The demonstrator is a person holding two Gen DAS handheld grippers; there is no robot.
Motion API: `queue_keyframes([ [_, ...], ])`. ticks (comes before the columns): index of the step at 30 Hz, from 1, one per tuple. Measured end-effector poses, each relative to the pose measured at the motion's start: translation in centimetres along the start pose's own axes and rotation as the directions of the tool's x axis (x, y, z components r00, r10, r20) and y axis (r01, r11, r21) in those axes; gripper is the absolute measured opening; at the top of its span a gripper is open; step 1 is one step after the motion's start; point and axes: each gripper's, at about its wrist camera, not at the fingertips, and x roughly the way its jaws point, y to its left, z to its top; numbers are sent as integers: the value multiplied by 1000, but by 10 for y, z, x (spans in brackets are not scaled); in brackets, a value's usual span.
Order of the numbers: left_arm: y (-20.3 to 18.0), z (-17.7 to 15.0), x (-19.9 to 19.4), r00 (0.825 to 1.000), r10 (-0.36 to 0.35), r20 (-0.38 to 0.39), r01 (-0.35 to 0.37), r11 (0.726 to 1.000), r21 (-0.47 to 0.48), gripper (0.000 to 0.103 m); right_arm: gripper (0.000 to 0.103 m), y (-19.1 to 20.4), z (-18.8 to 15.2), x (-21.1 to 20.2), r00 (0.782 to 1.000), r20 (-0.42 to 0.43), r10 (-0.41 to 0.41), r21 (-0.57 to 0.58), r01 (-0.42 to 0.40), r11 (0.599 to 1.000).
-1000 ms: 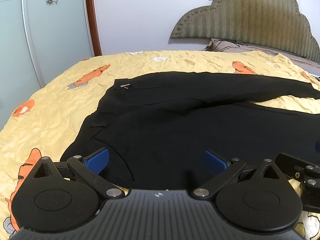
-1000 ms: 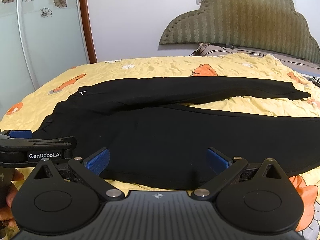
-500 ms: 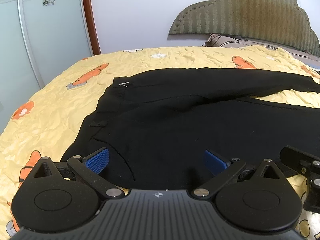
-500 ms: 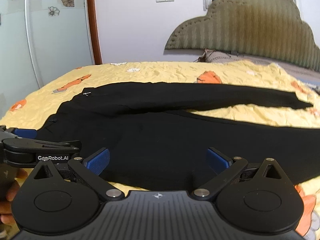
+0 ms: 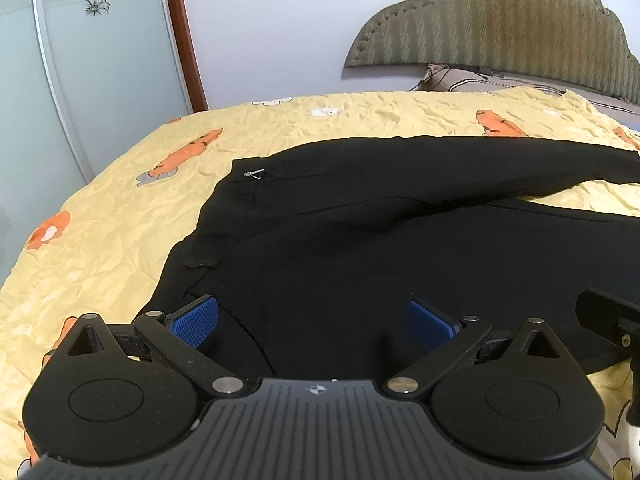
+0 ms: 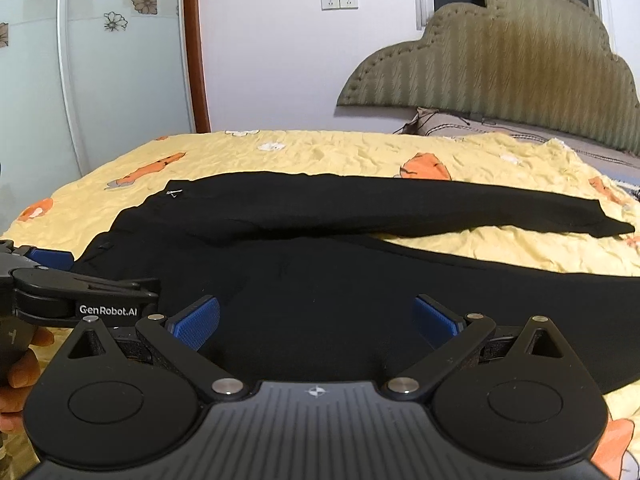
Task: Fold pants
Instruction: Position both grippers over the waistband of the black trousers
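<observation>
Status: fold not started, judging by the layout. Black pants [image 6: 360, 280] lie flat on the bed's yellow quilt [image 5: 360, 120], waist toward the left edge of the bed, both legs running out to the right and splayed in a shallow V with quilt showing between them; far leg [image 6: 400, 208] not yet laid over near leg [image 6: 500, 296]. A small metal zip pull or clasp [image 5: 253, 174] shows at the far waist corner. Left gripper [image 5: 312, 322] sits wide open at the near edge over the waist/hip area, nothing between its blue pads; right gripper [image 6: 316, 320] likewise wide open over the near leg's upper part, empty. Whether either one touches the cloth cannot be told. Left: lengthwise fold leg over leg, then crosswise folds. Quilt is wrinkled, with orange cartoon prints. Room: padded headboard [image 6: 500, 60] at right, pillow [image 6: 460, 120] below it, white wall with twin socket [image 6: 339, 0], frosted sliding door with flower decals [image 6: 120, 40] at left.
</observation>
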Motion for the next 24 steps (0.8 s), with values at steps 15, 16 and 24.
queue_keyframes([
  [15,5,11,17,1000,8,-29,-8,1000,5,103,103,1,7,13,996,6,91,-59,-91,994],
  [16,5,12,18,999,12,-29,-12,1000,6,103,103,2,8,14,995,4,102,-57,-102,993],
  [24,16,20,29,999,29,-41,-30,999,-21,103,103,2,11,22,997,-5,82,-84,-82,993],
])
